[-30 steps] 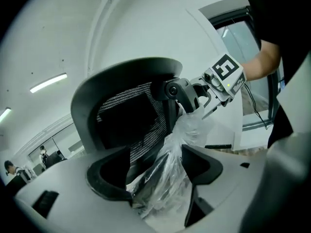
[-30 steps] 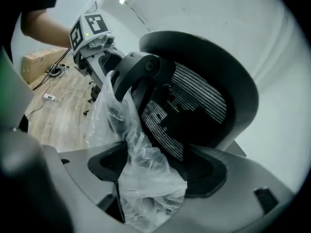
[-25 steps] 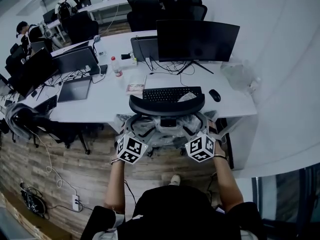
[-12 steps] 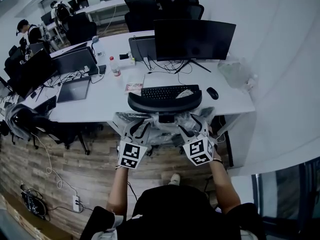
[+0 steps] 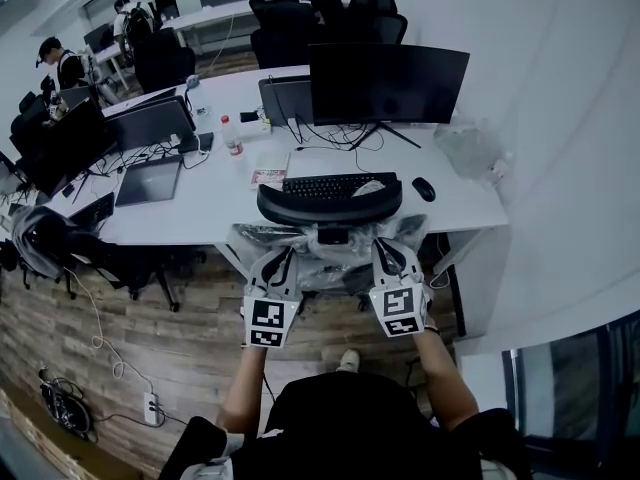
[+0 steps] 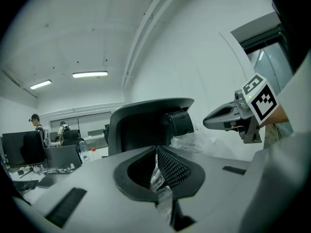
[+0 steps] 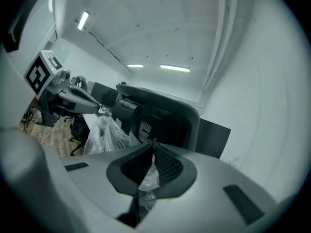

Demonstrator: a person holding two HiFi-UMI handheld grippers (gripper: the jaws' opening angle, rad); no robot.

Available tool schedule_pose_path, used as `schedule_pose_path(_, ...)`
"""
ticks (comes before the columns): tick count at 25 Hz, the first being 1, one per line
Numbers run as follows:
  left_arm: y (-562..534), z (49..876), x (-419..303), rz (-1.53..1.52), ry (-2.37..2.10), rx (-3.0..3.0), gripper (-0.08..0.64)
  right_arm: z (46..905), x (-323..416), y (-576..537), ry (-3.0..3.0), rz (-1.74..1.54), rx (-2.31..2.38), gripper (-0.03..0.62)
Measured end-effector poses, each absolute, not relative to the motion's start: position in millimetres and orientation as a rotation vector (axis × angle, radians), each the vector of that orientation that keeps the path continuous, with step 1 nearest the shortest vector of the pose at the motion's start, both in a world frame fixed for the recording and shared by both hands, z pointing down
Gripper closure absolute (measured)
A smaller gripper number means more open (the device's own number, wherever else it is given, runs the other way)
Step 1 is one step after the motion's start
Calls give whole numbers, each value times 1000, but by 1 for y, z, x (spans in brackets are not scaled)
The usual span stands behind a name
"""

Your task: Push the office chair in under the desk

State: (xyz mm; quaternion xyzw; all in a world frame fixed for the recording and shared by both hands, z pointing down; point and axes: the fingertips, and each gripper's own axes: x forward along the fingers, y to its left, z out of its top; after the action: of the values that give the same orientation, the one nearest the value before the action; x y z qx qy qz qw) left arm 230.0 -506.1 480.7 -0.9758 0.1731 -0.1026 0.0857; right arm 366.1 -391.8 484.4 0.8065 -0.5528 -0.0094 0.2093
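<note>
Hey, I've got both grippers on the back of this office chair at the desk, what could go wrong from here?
1. The left gripper and right gripper have just been closing. Each pinches only the thin plastic wrap on the chair, not its frame, so the wrap may tear or slip when you push.
2. The headrest already sits at the desk edge, close to the keyboard. Pushing further might knock the keyboard.

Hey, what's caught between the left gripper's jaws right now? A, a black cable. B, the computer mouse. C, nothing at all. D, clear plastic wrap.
D: behind the office chair, the left gripper has just closed its jaws, and crinkled clear plastic wrap sits pinched between them.
</note>
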Motion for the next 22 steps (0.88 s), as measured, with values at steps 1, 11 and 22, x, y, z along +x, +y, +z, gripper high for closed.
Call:
schedule_pose_path(1, -505, 481, 229, -303, 515, -2914, 533, 483, 365, -390, -1547, -23, 2258, 561)
schedule_pose_path(11, -497, 480, 223, -281, 486, -2952, 540, 472, 362, -376, -1568, 22, 2411, 568)
schedule_pose_path(22, -502, 473, 221, -246, 511, -2957, 540, 480, 358, -379, -1571, 44, 2391, 568)
